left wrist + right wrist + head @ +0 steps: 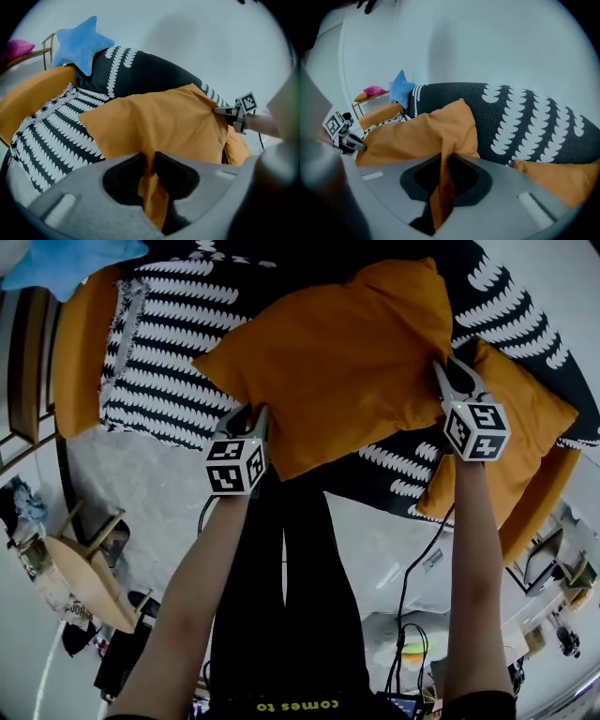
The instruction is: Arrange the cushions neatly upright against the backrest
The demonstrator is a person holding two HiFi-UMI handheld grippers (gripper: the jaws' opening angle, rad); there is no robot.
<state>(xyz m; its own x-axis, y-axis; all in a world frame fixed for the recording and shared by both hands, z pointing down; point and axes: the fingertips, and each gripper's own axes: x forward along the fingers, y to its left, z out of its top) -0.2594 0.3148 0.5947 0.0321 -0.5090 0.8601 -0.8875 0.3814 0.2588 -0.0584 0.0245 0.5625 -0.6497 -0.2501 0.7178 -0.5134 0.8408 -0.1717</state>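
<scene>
The left hand-held gripper (150, 161) and right hand-held gripper (446, 164) are each clamped on the near edge of the orange cushion (337, 362) slumped just ahead of them, so the grasp looks made, and the next move is probably to lift and stand it against the patterned backrest (525, 117) beyond.

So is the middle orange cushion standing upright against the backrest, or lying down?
Lying down: the orange cushion slopes low before the backrest, near corners pinched by the left gripper and right gripper.

The orange cushion (337, 362) is plain, the fringed cushion (164, 371) black with white scallops, the star cushion (79, 44) blue.
</scene>
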